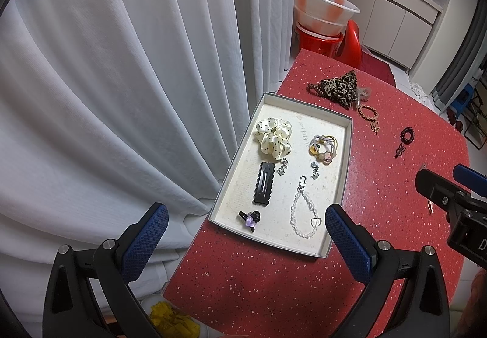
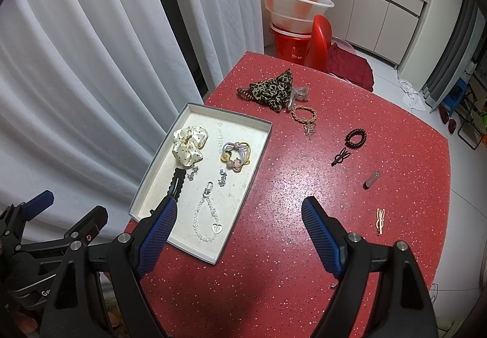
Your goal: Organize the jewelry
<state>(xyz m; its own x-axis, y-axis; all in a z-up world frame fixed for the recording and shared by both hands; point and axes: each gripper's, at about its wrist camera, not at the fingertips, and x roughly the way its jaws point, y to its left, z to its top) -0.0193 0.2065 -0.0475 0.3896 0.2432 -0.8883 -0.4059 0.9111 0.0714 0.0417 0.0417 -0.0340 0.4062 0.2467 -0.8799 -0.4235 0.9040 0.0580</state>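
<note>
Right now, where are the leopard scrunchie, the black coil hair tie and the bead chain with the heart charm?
leopard scrunchie (image 2: 271,88), right wrist view, middle of the fabric.
black coil hair tie (image 2: 355,139), right wrist view, on the coil ring.
bead chain (image 1: 316,221), left wrist view, on its heart charm.

The red speckled bench (image 2: 274,216) carries a shallow white tray (image 2: 240,122), which lies ahead and left of the right gripper (image 2: 240,234). Far ahead of that gripper sit a leopard-print scrunchie (image 2: 271,88) and, just beside it, a braided bracelet (image 2: 303,113). Ahead to its right lie a dark coil hair tie (image 2: 355,138), a black clip (image 2: 339,157), a small tube (image 2: 371,179) and a pale hairpin (image 2: 380,221).
</note>
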